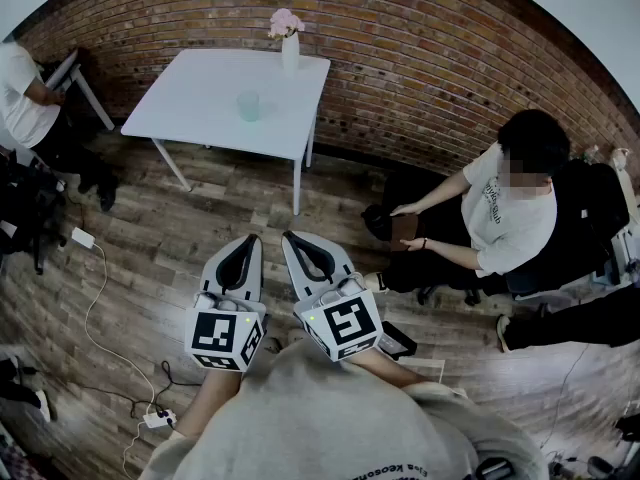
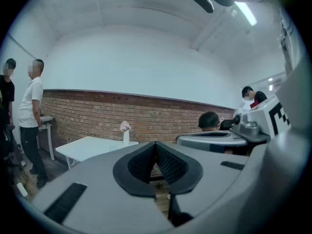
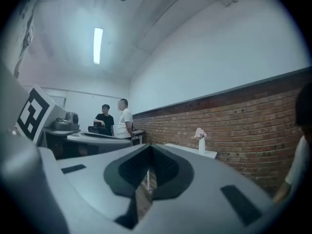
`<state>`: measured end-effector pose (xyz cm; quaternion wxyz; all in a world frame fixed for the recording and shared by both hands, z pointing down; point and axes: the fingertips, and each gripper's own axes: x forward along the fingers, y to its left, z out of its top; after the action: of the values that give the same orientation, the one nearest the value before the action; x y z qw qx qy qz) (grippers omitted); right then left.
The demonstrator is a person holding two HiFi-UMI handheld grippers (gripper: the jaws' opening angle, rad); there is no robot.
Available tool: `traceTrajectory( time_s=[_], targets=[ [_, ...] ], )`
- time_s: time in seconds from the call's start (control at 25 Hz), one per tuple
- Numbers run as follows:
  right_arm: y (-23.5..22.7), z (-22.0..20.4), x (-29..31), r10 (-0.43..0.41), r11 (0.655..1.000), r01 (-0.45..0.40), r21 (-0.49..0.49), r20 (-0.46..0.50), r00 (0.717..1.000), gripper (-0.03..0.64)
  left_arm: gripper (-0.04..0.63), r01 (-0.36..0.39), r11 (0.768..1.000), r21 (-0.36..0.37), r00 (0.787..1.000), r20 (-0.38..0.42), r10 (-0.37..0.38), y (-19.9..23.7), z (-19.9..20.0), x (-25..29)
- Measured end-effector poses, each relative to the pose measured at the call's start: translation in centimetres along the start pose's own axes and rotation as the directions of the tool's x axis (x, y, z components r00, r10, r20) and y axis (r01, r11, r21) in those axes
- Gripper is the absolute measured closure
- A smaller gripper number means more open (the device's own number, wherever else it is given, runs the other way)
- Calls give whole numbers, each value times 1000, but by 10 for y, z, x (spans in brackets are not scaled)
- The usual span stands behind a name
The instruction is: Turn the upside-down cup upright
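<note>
Head view: left gripper (image 1: 250, 240) and right gripper (image 1: 291, 237), fingers closed on nothing, cup (image 1: 248, 105) far off at 12 o'clock.
Risk: still-closed fingers could knock cup toward vase (image 1: 290, 50) at its 1 o'clock, or off worktop (image 1: 190, 103).

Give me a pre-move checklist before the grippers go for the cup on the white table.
1. Cup in view: ok, it stands on the table, apart from the vase.
2. Cup's orientation confirmed: cannot tell, too small in the head view.
3. Left gripper empty: ok, jaws shut on nothing.
4. Right gripper empty: ok, jaws shut on nothing.
5. Jaws open for a grasp: not ok.
6. Cup within reach: not ok, floor lies between the grippers and the table.
</note>
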<state>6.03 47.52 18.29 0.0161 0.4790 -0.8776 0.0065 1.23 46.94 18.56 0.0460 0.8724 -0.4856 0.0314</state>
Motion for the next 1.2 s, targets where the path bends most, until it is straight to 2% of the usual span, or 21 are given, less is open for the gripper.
traceTrajectory(
  time_s=[0.6, 0.92, 1.2],
  targets=[
    [-28, -11, 24, 28, 999, -28, 37, -1, 1000, 611, 586, -36, 999, 12, 999, -12, 36, 12, -7, 34],
    [-32, -15, 48, 37, 998, -36, 45, -18, 999, 611, 586, -78, 997, 6, 997, -9, 78, 45, -6, 45],
    [-40, -23, 84, 30, 999, -30, 19, -28, 999, 611, 586, -64, 998, -24, 998, 7, 65, 74, -13, 72]
  ],
)
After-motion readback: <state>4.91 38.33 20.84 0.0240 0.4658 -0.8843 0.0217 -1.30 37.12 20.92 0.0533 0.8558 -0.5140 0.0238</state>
